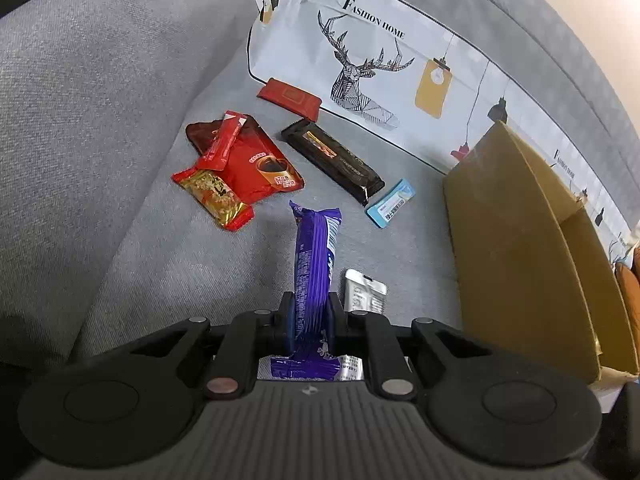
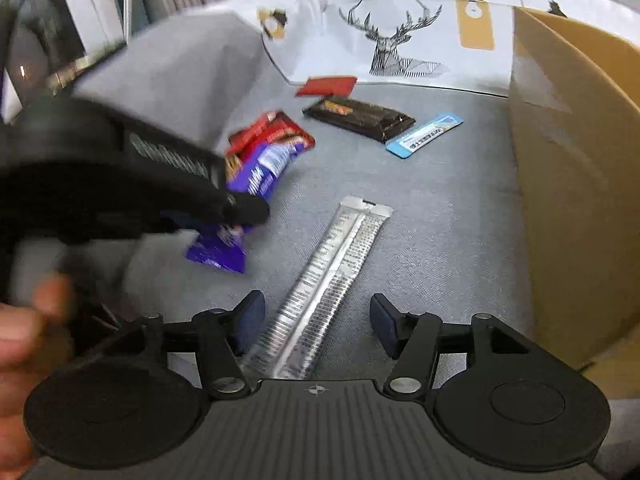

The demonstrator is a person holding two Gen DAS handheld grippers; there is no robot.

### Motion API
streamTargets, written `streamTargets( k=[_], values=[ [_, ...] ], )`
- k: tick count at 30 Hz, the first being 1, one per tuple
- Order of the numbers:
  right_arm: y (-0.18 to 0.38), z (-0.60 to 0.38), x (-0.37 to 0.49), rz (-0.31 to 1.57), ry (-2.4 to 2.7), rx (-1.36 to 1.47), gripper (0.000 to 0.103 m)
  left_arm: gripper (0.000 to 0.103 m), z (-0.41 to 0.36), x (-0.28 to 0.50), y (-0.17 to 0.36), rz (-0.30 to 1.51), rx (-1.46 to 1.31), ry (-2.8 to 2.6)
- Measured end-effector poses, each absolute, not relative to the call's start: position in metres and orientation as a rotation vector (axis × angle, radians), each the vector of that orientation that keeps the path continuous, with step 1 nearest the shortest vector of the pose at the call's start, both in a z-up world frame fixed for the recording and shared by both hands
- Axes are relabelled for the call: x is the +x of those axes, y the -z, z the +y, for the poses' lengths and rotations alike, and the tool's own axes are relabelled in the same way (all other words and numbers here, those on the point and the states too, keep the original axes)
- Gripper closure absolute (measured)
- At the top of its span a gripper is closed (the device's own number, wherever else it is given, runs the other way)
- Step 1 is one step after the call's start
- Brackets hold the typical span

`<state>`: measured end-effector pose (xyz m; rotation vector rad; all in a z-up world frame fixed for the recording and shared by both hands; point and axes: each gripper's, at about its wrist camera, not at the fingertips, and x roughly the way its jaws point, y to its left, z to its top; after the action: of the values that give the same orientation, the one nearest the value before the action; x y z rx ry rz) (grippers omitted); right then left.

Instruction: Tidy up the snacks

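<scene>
Purple foil snack bar (image 1: 316, 264) sits clamped upright between my left gripper (image 1: 310, 312) pads, lifted off the grey sofa seat (image 1: 140, 264). My right gripper (image 2: 316, 320) stands apart, straddling the long silver sachet (image 2: 320, 280) lying flat, not pinching it. Ahead of the left gripper lie the red packets (image 1: 248, 168), black bar (image 1: 332, 160) and pale blue sachet (image 1: 390, 202). The brown cardboard box (image 1: 520, 248) waits to the right. I judge sorting barely begun: most snacks remain loose.
</scene>
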<state>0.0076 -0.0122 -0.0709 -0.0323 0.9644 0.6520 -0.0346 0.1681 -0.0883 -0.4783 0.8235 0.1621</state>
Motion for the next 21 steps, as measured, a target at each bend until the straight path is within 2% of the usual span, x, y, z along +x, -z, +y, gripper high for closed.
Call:
streamTargets(
  k=[2,3,4,7,16,21],
  values=[
    [0.071,-0.008,0.009,0.953,-0.638,-0.067,0.046,0.087,0.166,-0.037,0.088,0.822,-0.475,-0.148],
    [0.071,-0.006,0.01,0.944,-0.624,-0.088,0.062,0.087,0.165,-0.038,0.088,0.821,-0.47,-0.141],
    [0.07,-0.004,0.011,0.939,-0.605,-0.11,0.068,0.087,0.164,-0.04,0.087,0.82,-0.465,-0.134],
    [0.069,-0.01,0.016,0.938,-0.567,-0.118,0.074,0.087,0.166,-0.042,0.086,0.819,-0.463,-0.119],
    [0.069,-0.032,0.023,1.001,-0.462,-0.092,0.073,0.086,0.154,-0.032,0.107,0.955,-0.356,-0.12],
    [0.07,-0.031,0.023,1.033,-0.447,-0.065,0.068,0.077,0.154,-0.031,0.11,0.963,-0.357,-0.112]
  ],
)
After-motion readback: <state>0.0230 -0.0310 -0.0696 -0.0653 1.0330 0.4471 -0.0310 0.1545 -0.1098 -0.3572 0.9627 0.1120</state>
